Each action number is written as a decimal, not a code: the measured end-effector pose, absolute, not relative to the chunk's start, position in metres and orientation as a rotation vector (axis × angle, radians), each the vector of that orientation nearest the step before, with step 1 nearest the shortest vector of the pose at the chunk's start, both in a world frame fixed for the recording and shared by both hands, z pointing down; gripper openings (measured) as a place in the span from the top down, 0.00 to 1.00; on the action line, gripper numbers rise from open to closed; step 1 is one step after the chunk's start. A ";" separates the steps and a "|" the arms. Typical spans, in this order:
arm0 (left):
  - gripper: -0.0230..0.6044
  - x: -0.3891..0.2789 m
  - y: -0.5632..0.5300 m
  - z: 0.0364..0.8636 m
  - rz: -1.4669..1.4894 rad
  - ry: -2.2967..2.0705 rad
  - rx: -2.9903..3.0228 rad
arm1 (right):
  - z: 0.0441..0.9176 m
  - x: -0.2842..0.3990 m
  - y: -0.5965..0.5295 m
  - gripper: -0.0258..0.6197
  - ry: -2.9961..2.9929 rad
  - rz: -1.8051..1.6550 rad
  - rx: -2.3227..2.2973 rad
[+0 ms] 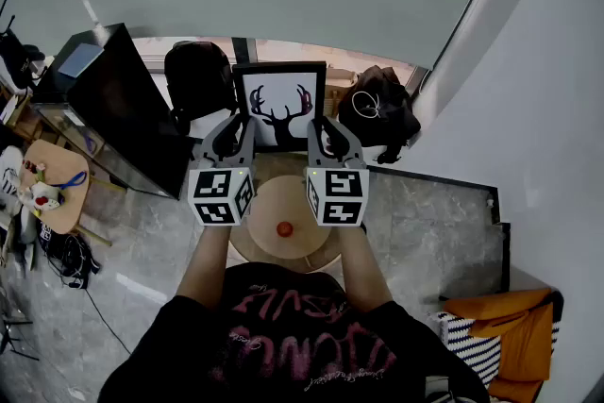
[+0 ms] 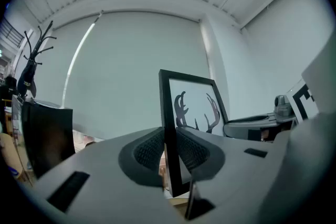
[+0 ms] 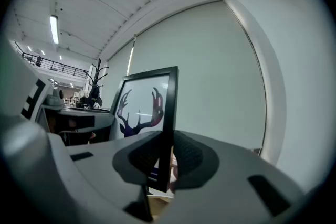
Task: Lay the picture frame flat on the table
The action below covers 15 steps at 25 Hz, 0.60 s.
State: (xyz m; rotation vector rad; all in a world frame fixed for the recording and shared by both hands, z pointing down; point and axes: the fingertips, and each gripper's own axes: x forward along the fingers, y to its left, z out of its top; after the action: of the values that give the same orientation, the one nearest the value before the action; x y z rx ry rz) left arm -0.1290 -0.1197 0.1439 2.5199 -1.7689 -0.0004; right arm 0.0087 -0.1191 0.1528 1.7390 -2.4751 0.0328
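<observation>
The picture frame is black-edged with a dark antler print on white. It stands upright, facing me, over the far edge of the round wooden table. My left gripper is shut on the frame's left edge, and my right gripper is shut on its right edge. In the left gripper view the frame has its black edge pinched between the ribbed pads of the gripper. In the right gripper view the frame sits the same way in the gripper. A dark back strut shows below the jaws.
A small red object lies on the table near me. A black screen stands at the left, with a black backpack behind the frame and a dark bag to the right. Orange cloth lies at lower right.
</observation>
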 end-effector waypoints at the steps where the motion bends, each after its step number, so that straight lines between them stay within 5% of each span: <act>1: 0.85 -0.129 -0.120 0.145 0.002 -1.769 2.518 | 0.154 0.009 -0.120 0.83 -2.472 0.035 1.738; 15: 0.85 -0.130 -0.121 0.148 0.003 -1.775 2.518 | 0.159 0.007 -0.121 0.83 -2.479 0.050 1.742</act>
State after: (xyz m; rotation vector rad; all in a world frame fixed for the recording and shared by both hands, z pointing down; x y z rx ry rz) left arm -0.1304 -0.1214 0.1482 2.5183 -1.7749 0.0029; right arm 0.0072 -0.1205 0.1591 1.7417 -2.4793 0.0501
